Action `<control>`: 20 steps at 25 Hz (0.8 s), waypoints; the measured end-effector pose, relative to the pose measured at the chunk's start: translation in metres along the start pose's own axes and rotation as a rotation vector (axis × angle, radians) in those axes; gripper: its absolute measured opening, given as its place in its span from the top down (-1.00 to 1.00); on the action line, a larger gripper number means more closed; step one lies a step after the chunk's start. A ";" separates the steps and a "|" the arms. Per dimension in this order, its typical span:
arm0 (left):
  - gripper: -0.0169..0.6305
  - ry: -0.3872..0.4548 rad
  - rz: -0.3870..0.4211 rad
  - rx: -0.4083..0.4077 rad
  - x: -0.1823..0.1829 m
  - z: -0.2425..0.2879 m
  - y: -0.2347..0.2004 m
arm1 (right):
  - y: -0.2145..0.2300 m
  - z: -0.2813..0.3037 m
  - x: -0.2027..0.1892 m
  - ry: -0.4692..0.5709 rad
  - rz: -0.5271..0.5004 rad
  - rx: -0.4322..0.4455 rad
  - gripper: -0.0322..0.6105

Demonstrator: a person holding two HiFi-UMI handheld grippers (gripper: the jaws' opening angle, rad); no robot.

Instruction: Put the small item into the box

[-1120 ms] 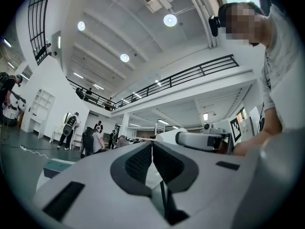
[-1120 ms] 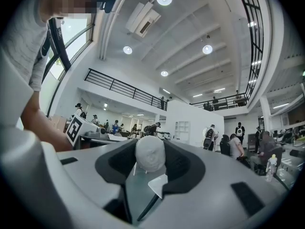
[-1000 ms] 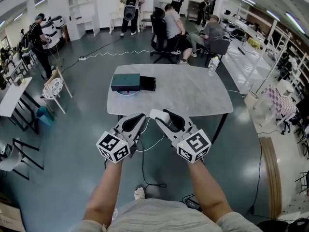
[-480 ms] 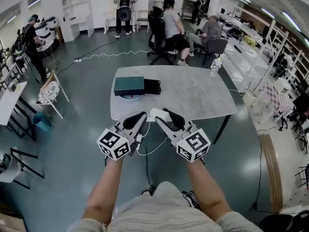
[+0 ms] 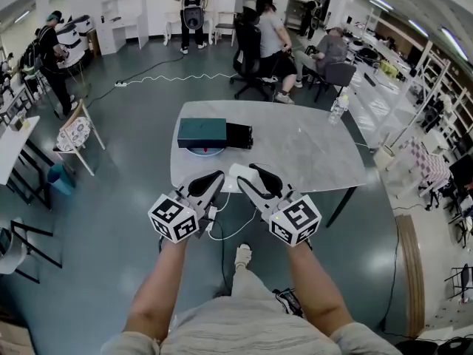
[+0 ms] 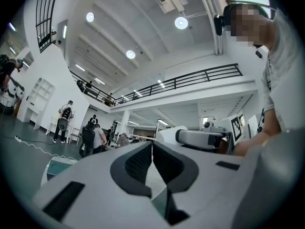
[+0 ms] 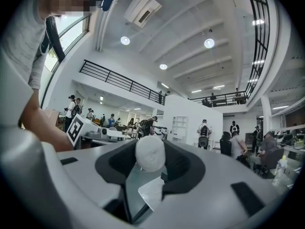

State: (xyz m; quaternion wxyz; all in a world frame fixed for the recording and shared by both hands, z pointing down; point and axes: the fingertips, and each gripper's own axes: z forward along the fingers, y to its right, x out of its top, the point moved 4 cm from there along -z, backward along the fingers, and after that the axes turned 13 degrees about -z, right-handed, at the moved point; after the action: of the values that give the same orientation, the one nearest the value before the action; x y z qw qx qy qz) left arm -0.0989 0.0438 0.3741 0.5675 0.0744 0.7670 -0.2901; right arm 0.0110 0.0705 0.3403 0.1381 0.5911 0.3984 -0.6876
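The small item [image 5: 241,174] is a white rounded lump, and my right gripper [image 5: 244,173] is shut on it; in the right gripper view the small item [image 7: 150,152] sits between the dark pads [image 7: 183,168]. My left gripper [image 5: 215,177] hangs beside it with its jaws pressed together and nothing between them, as the left gripper view [image 6: 152,147] shows. Both hover just before the near edge of the grey table [image 5: 295,150]. The box [image 5: 201,132] is dark teal, lies at the table's far left, and has a black drawer [image 5: 239,135] pulled out to the right.
A clear bottle [image 5: 338,109] stands at the table's far right corner. People sit on office chairs [image 5: 247,50] beyond the table. A white cable [image 5: 235,231] trails on the floor under my grippers. A small chair [image 5: 76,134] stands at the left.
Both grippers have moved forward together toward the table, which now looks nearer. The right gripper still holds the white item; the left stays shut.
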 end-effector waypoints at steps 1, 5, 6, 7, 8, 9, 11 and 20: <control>0.88 -0.003 0.001 0.002 0.000 0.005 -0.008 | 0.006 0.007 -0.005 -0.001 0.002 0.004 0.34; 0.88 -0.022 0.005 0.017 -0.002 0.030 -0.040 | 0.034 0.035 -0.029 -0.008 0.011 0.022 0.34; 0.88 -0.025 0.005 0.022 -0.002 0.037 -0.049 | 0.042 0.042 -0.036 -0.010 0.012 0.028 0.34; 0.88 -0.027 0.006 0.027 -0.002 0.044 -0.058 | 0.050 0.049 -0.042 -0.011 0.012 0.035 0.34; 0.88 -0.028 0.007 0.032 -0.001 0.052 -0.066 | 0.060 0.057 -0.047 -0.011 0.013 0.042 0.34; 0.88 -0.028 0.008 0.039 0.001 0.061 -0.076 | 0.070 0.065 -0.053 -0.010 0.015 0.050 0.34; 0.88 -0.028 0.006 0.054 0.002 0.080 -0.094 | 0.089 0.079 -0.065 -0.013 0.021 0.065 0.34; 0.88 -0.036 -0.001 0.120 0.011 0.157 -0.160 | 0.174 0.134 -0.101 -0.014 0.039 0.122 0.34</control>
State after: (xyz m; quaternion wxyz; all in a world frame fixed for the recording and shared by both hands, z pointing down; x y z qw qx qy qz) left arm -0.0441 -0.1728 0.3921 0.5758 0.1026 0.7378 -0.3371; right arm 0.0588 -0.1650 0.3646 0.1178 0.6014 0.3431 -0.7118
